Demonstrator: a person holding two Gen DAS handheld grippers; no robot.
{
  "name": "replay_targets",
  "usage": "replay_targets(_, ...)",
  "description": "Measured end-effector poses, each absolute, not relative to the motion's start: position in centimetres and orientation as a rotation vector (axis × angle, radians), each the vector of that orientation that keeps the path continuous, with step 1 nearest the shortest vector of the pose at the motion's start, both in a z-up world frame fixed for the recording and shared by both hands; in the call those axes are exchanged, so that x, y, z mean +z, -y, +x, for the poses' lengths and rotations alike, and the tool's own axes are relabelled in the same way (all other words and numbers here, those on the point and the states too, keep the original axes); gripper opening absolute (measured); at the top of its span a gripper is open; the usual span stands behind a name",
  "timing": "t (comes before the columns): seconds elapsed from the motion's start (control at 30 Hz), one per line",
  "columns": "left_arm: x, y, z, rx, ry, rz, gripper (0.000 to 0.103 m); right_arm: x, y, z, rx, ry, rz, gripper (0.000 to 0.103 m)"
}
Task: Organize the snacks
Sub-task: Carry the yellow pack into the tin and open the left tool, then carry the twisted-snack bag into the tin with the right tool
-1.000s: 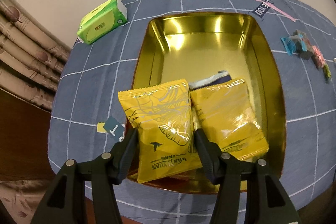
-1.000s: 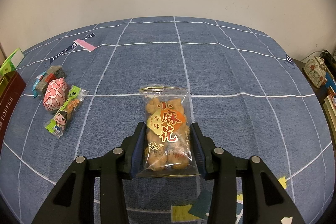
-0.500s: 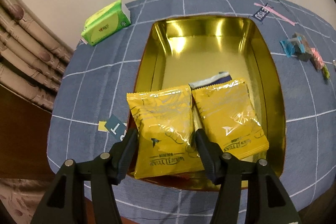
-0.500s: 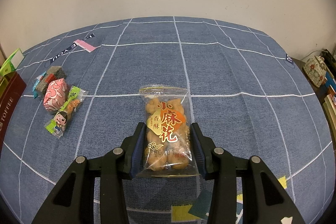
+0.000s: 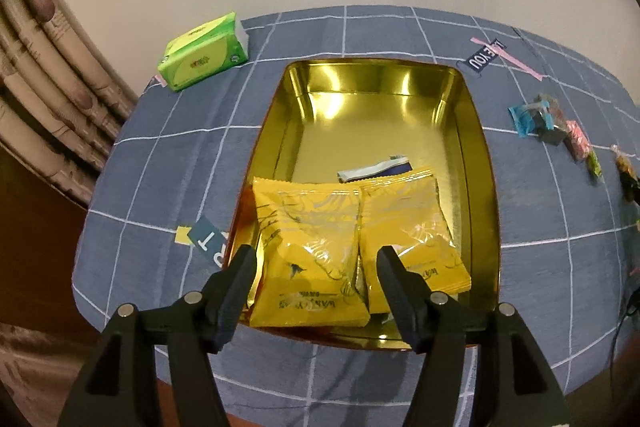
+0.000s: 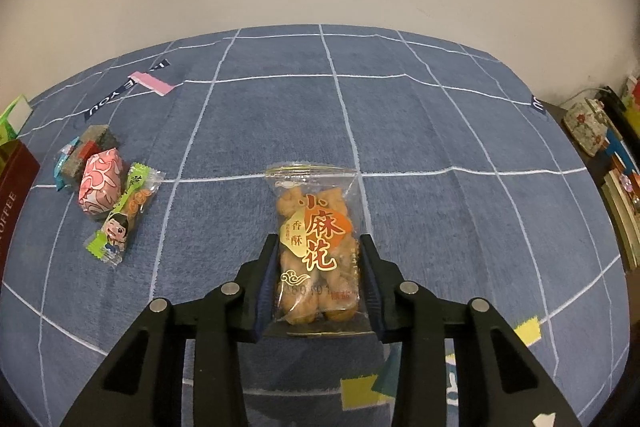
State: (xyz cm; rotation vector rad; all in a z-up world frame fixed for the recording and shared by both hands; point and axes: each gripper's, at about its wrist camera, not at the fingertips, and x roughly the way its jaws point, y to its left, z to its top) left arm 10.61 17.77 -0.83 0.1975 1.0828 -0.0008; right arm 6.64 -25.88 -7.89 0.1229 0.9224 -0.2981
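In the left wrist view a gold tin (image 5: pixel 476 131) lies open on the blue checked cloth. Two yellow snack packets lie side by side in its near end, the left one (image 5: pixel 308 251) and the right one (image 5: pixel 412 227), over a dark packet (image 5: pixel 376 169). My left gripper (image 5: pixel 314 261) is open above the left packet, its fingers apart from it. In the right wrist view my right gripper (image 6: pixel 319 251) is shut on a clear bag of fried dough twists (image 6: pixel 316 243), which rests on the cloth.
A green tissue pack (image 5: pixel 202 51) lies beyond the tin at the far left. Small wrapped sweets (image 6: pixel 106 187) lie left of the right gripper, also seen at the right of the left wrist view (image 5: pixel 552 123). The tin's red side (image 6: pixel 12 187) shows at the left edge. Shelves (image 6: pixel 616 163) stand past the table's right edge.
The left gripper has opened, let the yellow packet drop flat into the tin, and drawn back and up. The right gripper and its bag have not moved.
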Motion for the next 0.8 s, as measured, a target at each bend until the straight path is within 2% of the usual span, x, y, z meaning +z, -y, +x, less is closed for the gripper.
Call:
replay_targets(0.37,0.8,-18.6,8.8,0.106,-0.976,0.197,0.064,-5.1,23.9,6.1,-0.298,-0.901,0.153,0.034)
replay_targets(0.8,1.0,-20.6,7.8,0.161,-0.973,0.164,0.064,-0.5,14.1,7.0,-0.081,-0.896,0.15,0.034)
